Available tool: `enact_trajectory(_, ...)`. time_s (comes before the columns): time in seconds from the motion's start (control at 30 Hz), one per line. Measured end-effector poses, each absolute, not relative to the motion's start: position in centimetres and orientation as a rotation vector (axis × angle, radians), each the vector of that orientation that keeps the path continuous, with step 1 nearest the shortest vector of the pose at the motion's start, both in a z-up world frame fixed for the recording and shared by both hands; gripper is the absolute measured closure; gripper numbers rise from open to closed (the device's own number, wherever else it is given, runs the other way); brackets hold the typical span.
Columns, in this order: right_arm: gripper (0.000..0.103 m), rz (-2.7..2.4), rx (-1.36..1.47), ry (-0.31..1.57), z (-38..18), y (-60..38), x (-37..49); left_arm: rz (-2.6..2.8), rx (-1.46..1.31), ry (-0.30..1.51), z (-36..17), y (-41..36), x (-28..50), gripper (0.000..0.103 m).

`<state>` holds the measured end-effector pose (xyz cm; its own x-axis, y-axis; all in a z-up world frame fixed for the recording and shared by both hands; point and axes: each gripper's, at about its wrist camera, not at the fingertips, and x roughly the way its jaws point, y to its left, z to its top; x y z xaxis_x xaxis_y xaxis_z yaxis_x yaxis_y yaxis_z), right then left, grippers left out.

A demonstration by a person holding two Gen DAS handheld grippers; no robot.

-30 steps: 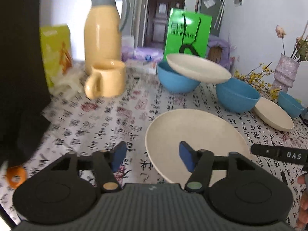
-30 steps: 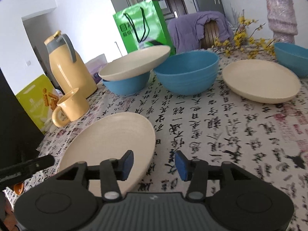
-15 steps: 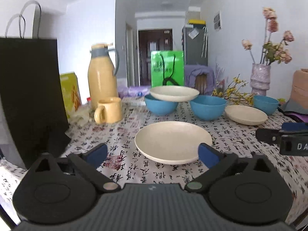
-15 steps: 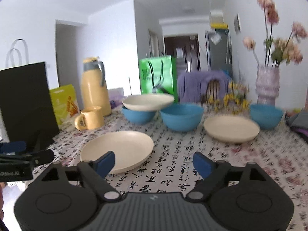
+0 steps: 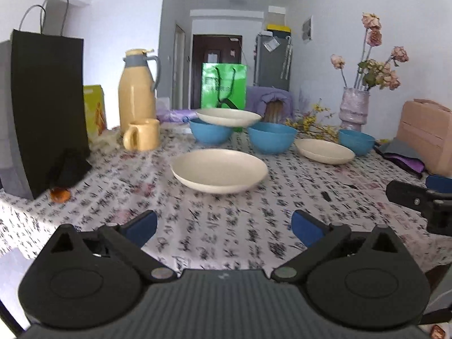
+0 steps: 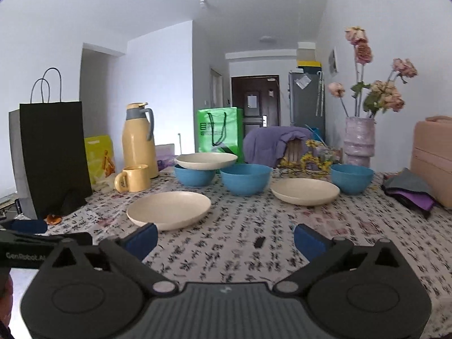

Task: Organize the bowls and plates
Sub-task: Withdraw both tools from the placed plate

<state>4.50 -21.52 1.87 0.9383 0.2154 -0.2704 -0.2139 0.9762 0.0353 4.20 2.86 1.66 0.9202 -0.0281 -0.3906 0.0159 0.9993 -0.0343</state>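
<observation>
Three cream plates and three blue bowls stand on a table with a calligraphy-print cloth (image 5: 226, 234). The near plate (image 5: 219, 169) (image 6: 169, 209) lies in the middle. A second plate (image 5: 228, 117) (image 6: 206, 160) rests on the left bowl (image 5: 210, 135) (image 6: 193, 176). The middle bowl (image 5: 271, 141) (image 6: 245, 178), a third plate (image 5: 325, 150) (image 6: 305, 191) and the right bowl (image 5: 356, 140) (image 6: 351, 178) stand further right. My left gripper (image 5: 224, 227) and right gripper (image 6: 224, 240) are open and empty, held back over the near edge.
A black paper bag (image 5: 48, 107), a yellow thermos (image 5: 137, 91) and a yellow mug (image 5: 142, 134) stand at the left. A green bag (image 5: 223, 84), a flower vase (image 5: 354, 107) and a pink box (image 5: 426, 138) stand at the back and right.
Both grippers have opened wide and pulled back and up from the near plate, which now lies further ahead. The dishes have not moved.
</observation>
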Motion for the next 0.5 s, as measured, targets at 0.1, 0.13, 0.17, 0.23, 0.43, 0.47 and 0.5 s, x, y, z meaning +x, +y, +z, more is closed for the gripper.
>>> enact_trajectory(0.1,0.0,0.199,0.005,0.275,2.0,-21.8,4.1,-0.029,0.001,0.396,1.8,2.2,4.1,0.0)
enact_trajectory(0.13,0.0,0.192,0.006,0.271,2.0,-21.9,4.1,-0.033,0.001,0.395,2.0,2.1,4.2,0.0)
enact_trajectory(0.17,0.0,0.19,0.007,0.27,2.1,-22.0,4.0,-0.038,-0.003,0.393,2.1,2.0,4.2,0.0)
enact_trajectory(0.23,0.0,0.183,0.009,0.271,2.1,-22.1,4.0,-0.039,-0.006,0.39,2.2,1.8,4.2,0.0)
enact_trajectory(0.43,0.0,0.176,0.019,0.293,1.7,-22.4,4.8,-0.046,0.007,0.411,2.0,1.0,4.9,0.0)
enact_trajectory(0.47,0.0,0.173,0.021,0.297,1.7,-22.5,5.0,-0.046,0.008,0.415,2.0,0.8,5.1,0.0)
enact_trajectory(0.5,0.0,0.169,0.022,0.3,1.7,-22.5,5.2,-0.046,0.009,0.417,2.1,0.7,5.3,0.0)
